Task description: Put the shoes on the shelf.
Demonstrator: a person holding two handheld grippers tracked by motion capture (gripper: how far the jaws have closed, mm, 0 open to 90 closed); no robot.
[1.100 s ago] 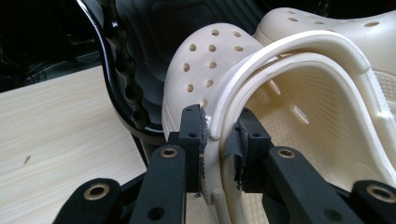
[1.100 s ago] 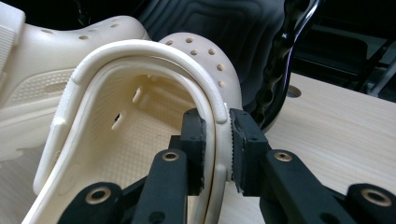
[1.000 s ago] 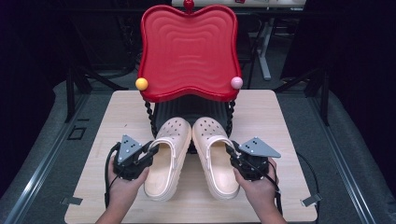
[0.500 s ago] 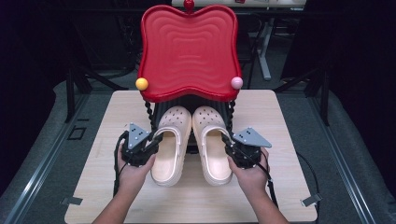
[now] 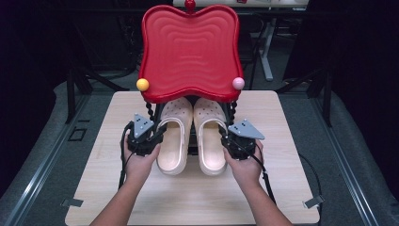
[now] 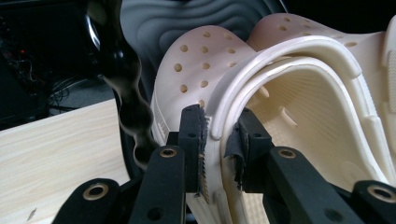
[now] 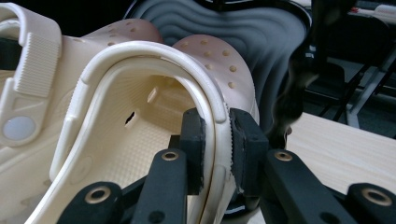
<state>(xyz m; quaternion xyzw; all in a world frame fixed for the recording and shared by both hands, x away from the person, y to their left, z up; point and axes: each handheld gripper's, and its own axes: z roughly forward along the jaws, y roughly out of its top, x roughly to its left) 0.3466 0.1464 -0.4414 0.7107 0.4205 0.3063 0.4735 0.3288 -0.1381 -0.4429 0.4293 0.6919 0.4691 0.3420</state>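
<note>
The wooden table (image 5: 94,183) carries all items inspected. At its 12 o'clock end stands a red stool (image 5: 188,52) with a wavy moulded seat; a yellow ball (image 5: 142,84) sits at the seat's 8 o'clock corner, a pink ball (image 5: 238,83) at its 4 o'clock corner, and black beaded legs (image 5: 149,111) run down beneath. Two cream perforated clogs lie side by side at table centre, touching along their inner edges, toes at 12 o'clock and tucked under the front of the seat, heels at 6 o'clock toward the person. The left clog (image 5: 173,136) is gripped on its outer wall, at its 9 o'clock side, by the left gripper (image 5: 153,140); in the left gripper view the left gripper (image 6: 219,149) has its two black jaws clamped on that wall, one pad outside, one inside the foot opening, both pressing the rim, with a stool leg (image 6: 126,93) just beside at 10 o'clock. The right clog (image 5: 210,139) is gripped likewise at its 3 o'clock side by the right gripper (image 5: 230,141); in the right gripper view the right gripper (image 7: 217,149) is clamped across that wall, pads pressing both faces. Each gripper is held by a hand entering from 6 o'clock, left hand (image 5: 136,165) and right hand (image 5: 244,167). Cables trail back from both grippers along the forearms.
</note>
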